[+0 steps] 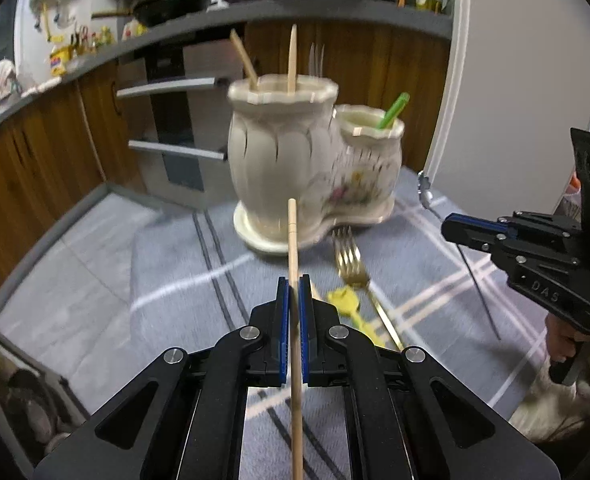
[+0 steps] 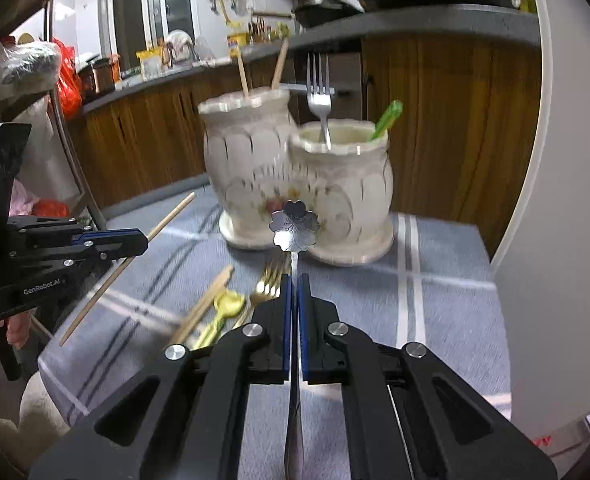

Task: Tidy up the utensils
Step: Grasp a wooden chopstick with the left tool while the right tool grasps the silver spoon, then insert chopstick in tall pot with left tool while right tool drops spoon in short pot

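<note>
My left gripper (image 1: 293,284) is shut on a wooden chopstick (image 1: 292,240) that points toward the cream double ceramic holder (image 1: 279,152). The holder's tall pot holds two wooden sticks (image 1: 292,60); its small pot (image 2: 343,184) holds a silver fork (image 2: 319,96) and a green utensil (image 2: 387,118). My right gripper (image 2: 294,280) is shut on a silver utensil with a flower-shaped end (image 2: 294,226), raised in front of the small pot. On the cloth lie a gold fork (image 1: 351,264), a yellow utensil (image 1: 345,298) and loose chopsticks (image 2: 205,306). Each gripper shows in the other view: right gripper (image 1: 451,228), left gripper (image 2: 145,240).
A blue-grey checked cloth (image 1: 167,280) covers the table. A white curved panel (image 2: 555,200) rises close on the right. Behind the holder are wooden cabinets and an oven with metal handles (image 1: 175,88). A shelf with bags (image 2: 35,64) stands at the left.
</note>
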The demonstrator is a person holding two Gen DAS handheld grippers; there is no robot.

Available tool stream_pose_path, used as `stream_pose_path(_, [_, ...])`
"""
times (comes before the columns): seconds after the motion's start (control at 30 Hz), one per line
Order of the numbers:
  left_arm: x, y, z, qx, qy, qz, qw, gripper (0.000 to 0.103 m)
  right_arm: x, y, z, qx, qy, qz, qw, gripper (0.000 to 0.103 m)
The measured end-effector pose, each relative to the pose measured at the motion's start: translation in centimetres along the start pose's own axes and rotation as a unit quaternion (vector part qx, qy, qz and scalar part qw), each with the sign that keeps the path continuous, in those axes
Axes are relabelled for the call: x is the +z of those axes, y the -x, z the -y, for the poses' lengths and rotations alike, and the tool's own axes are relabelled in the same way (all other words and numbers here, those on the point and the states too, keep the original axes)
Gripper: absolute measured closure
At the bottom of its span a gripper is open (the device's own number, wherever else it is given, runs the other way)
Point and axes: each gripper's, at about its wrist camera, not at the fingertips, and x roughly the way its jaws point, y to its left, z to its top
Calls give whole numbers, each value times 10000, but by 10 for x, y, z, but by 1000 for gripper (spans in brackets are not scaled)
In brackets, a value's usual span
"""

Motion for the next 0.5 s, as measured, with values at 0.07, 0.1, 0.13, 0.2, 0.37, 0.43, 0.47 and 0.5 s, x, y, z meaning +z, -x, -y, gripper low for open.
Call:
stream_pose_path(0.07, [9, 8, 1, -26, -49, 196, 9998, 98, 7, 4, -2, -23, 83, 254, 9996, 100])
stream_pose_path(0.1, [12, 12, 1, -36, -60, 284, 9996, 98, 10, 6, -2, -27, 104, 368, 9993, 100])
stream_pose_path(0.13, [18, 17, 0, -43, -66, 403, 9992, 98, 13, 8, -5, -26, 109, 451, 9989, 100])
stream_pose_path(0.2, [29, 22, -2, -99, -65, 569, 9983, 98, 23, 14, -5, 0, 116, 672, 9977, 100])
stream_pose_path(0.37, [66, 34, -6, -167, -33, 1075, 9941, 98, 61, 18, -2, 2, 71, 1170, 9931, 100])
stream_pose_path(0.43, [83, 35, -11, -239, 75, 1315, 9910, 98, 80, 17, 3, 76, -63, 1387, 9903, 100])
stream_pose_path(0.47, [93, 34, -14, -303, 161, 1422, 9892, 98, 89, 15, 7, 121, -153, 1484, 9887, 100])
stream_pose_path(0.5, [101, 33, -16, -363, 234, 1526, 9873, 98, 99, 12, 10, 165, -241, 1562, 9873, 100])
